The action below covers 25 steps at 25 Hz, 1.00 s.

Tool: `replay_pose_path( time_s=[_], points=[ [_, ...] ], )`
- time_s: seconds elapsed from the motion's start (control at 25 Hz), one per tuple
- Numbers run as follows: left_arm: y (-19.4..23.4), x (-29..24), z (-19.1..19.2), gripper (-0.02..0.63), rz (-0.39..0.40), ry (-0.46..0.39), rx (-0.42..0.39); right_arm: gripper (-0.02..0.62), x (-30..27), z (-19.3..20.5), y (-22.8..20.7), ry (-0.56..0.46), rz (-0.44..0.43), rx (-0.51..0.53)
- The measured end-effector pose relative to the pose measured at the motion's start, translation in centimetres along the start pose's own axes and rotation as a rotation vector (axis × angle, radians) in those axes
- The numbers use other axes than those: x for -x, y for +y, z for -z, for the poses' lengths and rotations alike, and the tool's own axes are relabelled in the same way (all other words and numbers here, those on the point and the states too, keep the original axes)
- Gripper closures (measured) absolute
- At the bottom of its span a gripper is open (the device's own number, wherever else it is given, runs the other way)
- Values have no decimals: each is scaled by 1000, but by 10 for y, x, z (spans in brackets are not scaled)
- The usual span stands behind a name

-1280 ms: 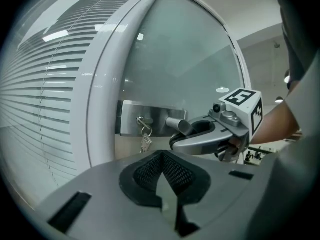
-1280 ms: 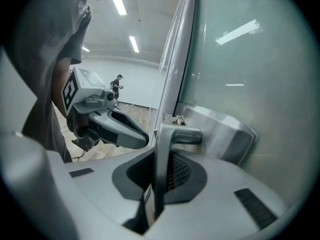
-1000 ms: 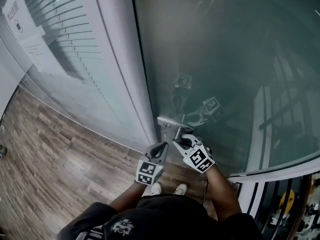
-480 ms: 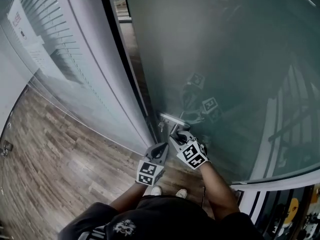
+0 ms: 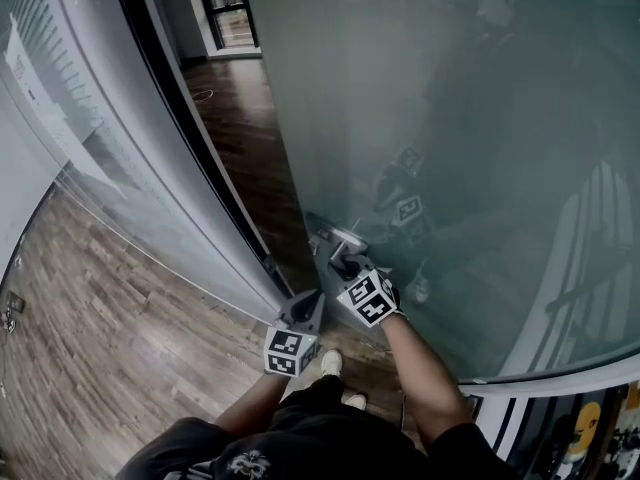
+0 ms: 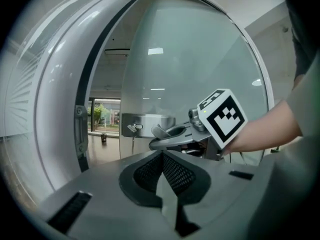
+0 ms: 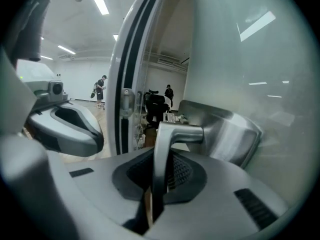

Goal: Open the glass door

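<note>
Saw the right gripper [image 7: 160,170] with jaws clamped on the lever handle [image 7: 177,133] at the free edge of the glass door [image 5: 450,118], the bar lying straight ahead along the jaws' line, the door ajar from the door frame [image 7: 125,69] to its left. Found the left gripper [image 6: 162,159] just beside, jaws together on nothing, clear of door and handle. Judged the right gripper alone placed to carry the swing further from the frame.
</note>
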<state>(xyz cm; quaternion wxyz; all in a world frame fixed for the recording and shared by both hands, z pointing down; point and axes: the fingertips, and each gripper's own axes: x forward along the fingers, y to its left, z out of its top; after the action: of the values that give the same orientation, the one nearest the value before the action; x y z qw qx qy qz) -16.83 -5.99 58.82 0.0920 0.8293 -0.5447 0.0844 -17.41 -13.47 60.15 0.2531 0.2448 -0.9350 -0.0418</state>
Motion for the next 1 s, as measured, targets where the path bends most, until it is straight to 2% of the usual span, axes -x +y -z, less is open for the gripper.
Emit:
replay_pose_path(
  time_s=[0.16,0.36,0.56,0.76,1.0],
  points=[
    [-24,-18,-37,600,38,-40,13,560,22,-10,-41,24,42,-29],
    [-20,-92,-67,600,60,-74,-2,561,11,-2,-113,36,79,-61],
    [4,-149,-63,600,102,-86,-6,561,-21,27,-157,47,139,-97],
    [23,-175,-65,600,172,-106,23,561,-39,37,-187,60,197,-138],
    [3,-237,-97,600,275,-105,24,561,-28,56,-286,68,291,-167]
  ],
)
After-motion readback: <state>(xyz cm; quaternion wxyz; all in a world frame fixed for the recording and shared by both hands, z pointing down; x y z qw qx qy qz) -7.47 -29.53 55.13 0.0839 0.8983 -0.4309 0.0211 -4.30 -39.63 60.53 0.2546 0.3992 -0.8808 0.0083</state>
